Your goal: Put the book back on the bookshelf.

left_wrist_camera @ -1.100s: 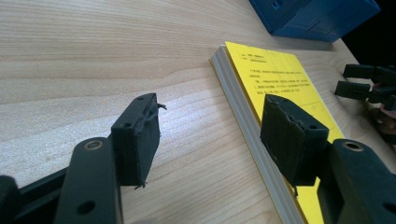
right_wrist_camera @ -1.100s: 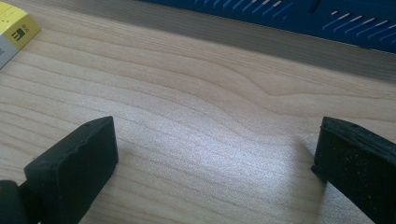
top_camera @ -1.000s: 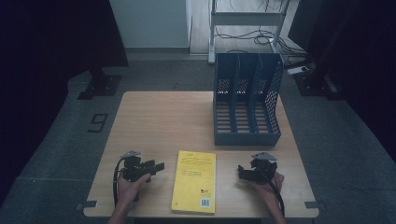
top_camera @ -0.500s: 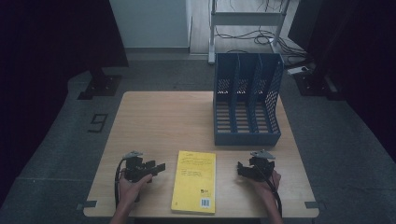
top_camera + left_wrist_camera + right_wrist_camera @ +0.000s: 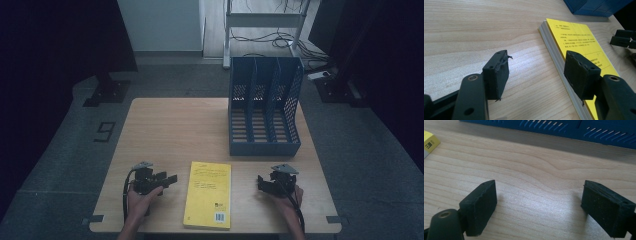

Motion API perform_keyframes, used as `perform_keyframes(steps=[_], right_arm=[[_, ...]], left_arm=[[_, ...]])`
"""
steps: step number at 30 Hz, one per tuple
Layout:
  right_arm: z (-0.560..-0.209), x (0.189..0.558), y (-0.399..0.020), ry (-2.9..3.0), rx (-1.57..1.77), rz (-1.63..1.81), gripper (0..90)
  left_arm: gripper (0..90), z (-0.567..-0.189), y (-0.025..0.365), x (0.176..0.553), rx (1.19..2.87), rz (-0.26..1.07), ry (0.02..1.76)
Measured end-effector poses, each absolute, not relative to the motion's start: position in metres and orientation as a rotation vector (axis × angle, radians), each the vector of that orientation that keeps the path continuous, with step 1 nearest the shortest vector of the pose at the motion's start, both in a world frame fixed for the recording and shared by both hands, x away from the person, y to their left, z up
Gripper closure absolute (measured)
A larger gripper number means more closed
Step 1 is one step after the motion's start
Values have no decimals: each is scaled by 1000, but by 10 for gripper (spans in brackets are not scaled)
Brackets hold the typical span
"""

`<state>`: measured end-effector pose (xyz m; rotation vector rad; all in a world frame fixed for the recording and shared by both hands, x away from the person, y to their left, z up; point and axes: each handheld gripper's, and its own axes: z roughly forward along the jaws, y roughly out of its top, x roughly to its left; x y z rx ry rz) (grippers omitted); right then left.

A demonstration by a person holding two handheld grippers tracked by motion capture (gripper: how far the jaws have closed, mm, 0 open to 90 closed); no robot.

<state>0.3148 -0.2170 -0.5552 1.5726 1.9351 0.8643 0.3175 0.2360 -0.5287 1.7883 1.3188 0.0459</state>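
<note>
On the left of the light wooden table (image 5: 170, 130), the left black two-jaw gripper (image 5: 167, 179) is held low, with its jaws spread wide and nothing between them. In the left gripper view, one jaw covers part of the book's edge. The flat yellow paperback book (image 5: 208, 194) is laid in the middle near the front edge, between the two grippers, touched by neither. Its small print cannot be read. The right black two-jaw gripper (image 5: 262, 181) is held over bare wood, jaws wide apart and empty. Behind it, the blue plastic three-slot file rack (image 5: 265, 107) is stood upright. The person's arms are cut off at the bottom.
</note>
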Motion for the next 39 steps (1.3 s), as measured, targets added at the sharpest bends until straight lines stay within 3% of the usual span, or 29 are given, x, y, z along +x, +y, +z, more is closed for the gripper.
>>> perform_keyframes(steps=[13,39], right_arm=[[-555,314,-217,1935,1575,865,131],[-553,313,-207,1957,1563,863,145]], left_arm=[[371,-525,229,316,1809,70,1298],[346,-520,176,307,1885,49,1141]])
